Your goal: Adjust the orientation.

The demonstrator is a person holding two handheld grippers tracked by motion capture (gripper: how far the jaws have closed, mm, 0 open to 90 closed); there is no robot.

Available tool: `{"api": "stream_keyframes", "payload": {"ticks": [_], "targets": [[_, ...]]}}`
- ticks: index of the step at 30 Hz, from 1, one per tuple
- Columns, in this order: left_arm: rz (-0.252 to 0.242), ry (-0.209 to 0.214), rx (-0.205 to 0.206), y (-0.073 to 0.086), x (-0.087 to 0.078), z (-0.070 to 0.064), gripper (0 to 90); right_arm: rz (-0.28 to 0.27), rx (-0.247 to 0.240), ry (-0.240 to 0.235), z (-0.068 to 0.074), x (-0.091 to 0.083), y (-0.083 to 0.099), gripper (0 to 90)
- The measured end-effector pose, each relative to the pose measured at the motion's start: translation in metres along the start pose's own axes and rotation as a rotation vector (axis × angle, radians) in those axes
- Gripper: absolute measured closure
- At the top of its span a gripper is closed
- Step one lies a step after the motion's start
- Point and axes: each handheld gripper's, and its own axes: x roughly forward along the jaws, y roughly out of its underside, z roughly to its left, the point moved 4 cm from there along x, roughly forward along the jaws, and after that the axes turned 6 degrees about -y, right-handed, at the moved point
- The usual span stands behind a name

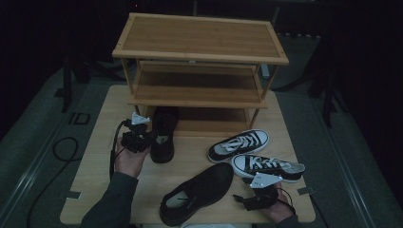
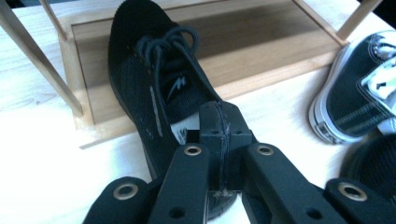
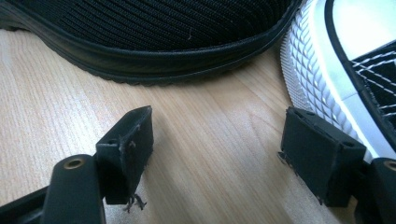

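Toe of shoe (image 1: 163,134) on rack's bottom shelf (image 1: 209,124), sneakers (image 1: 254,154) right.

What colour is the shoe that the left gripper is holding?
Black all over, laces included, with a small white logo on the tongue of the shoe; left gripper view shows it best.

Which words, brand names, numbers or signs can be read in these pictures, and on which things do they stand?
No readable text.
Black shoe held by the left gripper: a white mark on the tongue, a logo, not letters.
White label inside the other black shoe: too small to read.
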Motion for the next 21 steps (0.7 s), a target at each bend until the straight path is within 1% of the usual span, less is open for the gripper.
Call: {"api": "stream_keyframes", "payload": {"ticks": [1,2,3,4,5,6,7,8,9,10,11,12,13,16,17,18,19,20,21], "targets": [[0.0,0.0,0.0,0.0,0.0,0.0,89.9,0.0,0.0,0.0,0.0,0.0,0.0,25.0],[-0.003,0.01,-0.004,0.005,-0.005,0.0,90.0,0.0,0.0,0.0,0.0,0.0,0.0,25.0],[-0.003,0.01,-0.004,0.005,-0.005,0.0,90.0,0.0,0.0,0.0,0.0,0.0,0.0,25.0],[-0.005,0.021,-0.011,0.011,-0.009,-0.001,90.0,0.0,0.0,0.0,0.0,0.0,0.0,25.0],[-0.005,0.021,-0.011,0.011,-0.009,-0.001,90.0,0.0,0.0,0.0,0.0,0.0,0.0,25.0],[-0.005,0.028,-0.01,0.017,-0.013,-0.002,90.0,0.0,0.0,0.0,0.0,0.0,0.0,25.0],[-0.005,0.028,-0.01,0.017,-0.013,-0.002,90.0,0.0,0.0,0.0,0.0,0.0,0.0,25.0],[0.003,0.039,-0.006,0.023,-0.016,-0.004,90.0,0.0,0.0,0.0,0.0,0.0,0.0,25.0],[0.003,0.039,-0.006,0.023,-0.016,-0.004,90.0,0.0,0.0,0.0,0.0,0.0,0.0,25.0],[0.008,0.042,0.0,0.028,-0.017,-0.006,90.0,0.0,0.0,0.0,0.0,0.0,0.0,25.0],[0.008,0.042,0.0,0.028,-0.017,-0.006,90.0,0.0,0.0,0.0,0.0,0.0,0.0,25.0],[0.022,0.038,0.011,0.034,-0.015,-0.009,90.0,0.0,0.0,0.0,0.0,0.0,0.0,25.0],[0.022,0.038,0.011,0.034,-0.015,-0.009,90.0,0.0,0.0,0.0,0.0,0.0,0.0,25.0],[0.058,0.042,0.013,0.047,-0.008,-0.012,90.0,-0.001,-0.002,0.001,0.0,0.0,0.0,25.0],[0.058,0.042,0.013,0.047,-0.008,-0.012,90.0,-0.001,-0.002,0.001,0.0,0.0,0.0,25.0],[0.077,0.04,0.016,0.053,-0.003,-0.013,90.0,-0.001,-0.002,0.0,0.0,0.0,0.0,25.0],[0.077,0.04,0.016,0.053,-0.003,-0.013,90.0,-0.001,-0.002,0.0,0.0,0.0,0.0,25.0],[0.099,0.039,0.023,0.058,0.003,-0.015,90.0,-0.001,-0.003,0.0,0.0,0.0,0.0,25.0],[0.099,0.039,0.023,0.058,0.003,-0.015,90.0,-0.001,-0.003,0.0,0.0,0.0,0.0,25.0]]}}
